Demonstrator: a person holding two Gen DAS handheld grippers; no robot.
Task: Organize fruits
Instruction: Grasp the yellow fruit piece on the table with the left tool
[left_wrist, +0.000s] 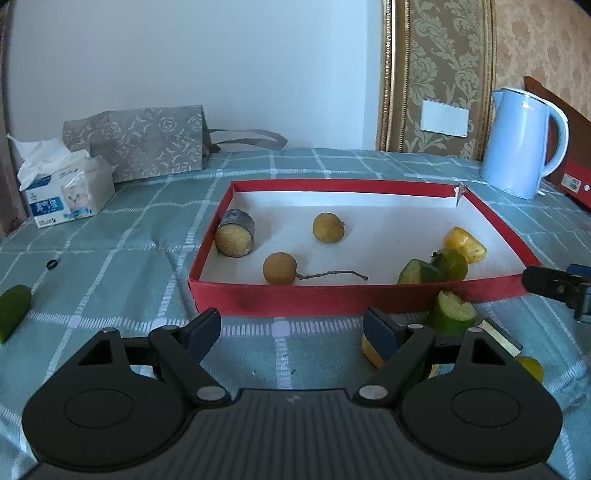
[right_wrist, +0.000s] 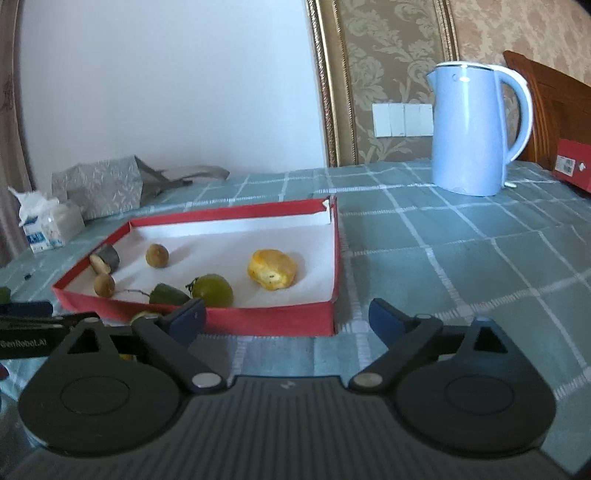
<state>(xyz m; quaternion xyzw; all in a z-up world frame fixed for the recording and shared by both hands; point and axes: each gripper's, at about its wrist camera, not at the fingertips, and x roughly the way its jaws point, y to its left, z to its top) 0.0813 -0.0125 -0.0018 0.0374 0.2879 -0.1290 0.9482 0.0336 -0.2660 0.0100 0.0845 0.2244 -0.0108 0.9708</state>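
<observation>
A shallow red box (left_wrist: 295, 295) with a white floor sits on the checked cloth; it also shows in the right wrist view (right_wrist: 258, 317). Inside lie two brown longans (left_wrist: 279, 268) (left_wrist: 328, 228), a cut dark-skinned piece (left_wrist: 235, 237), a yellow piece (left_wrist: 465, 244) and a green fruit (left_wrist: 452, 263). Outside the front wall lie a green cut piece (left_wrist: 452, 314), a yellow piece (left_wrist: 371, 350) by my left gripper's right finger, and another green piece (left_wrist: 13, 312) at far left. My left gripper (left_wrist: 291, 326) is open and empty before the box. My right gripper (right_wrist: 286, 319) is open and empty at the box's near right corner.
A light blue kettle (left_wrist: 517, 144) stands at the back right. A tissue pack (left_wrist: 62, 192) and a grey patterned bag (left_wrist: 147, 144) are at the back left. A red box (right_wrist: 572, 170) lies by the wooden chair at far right.
</observation>
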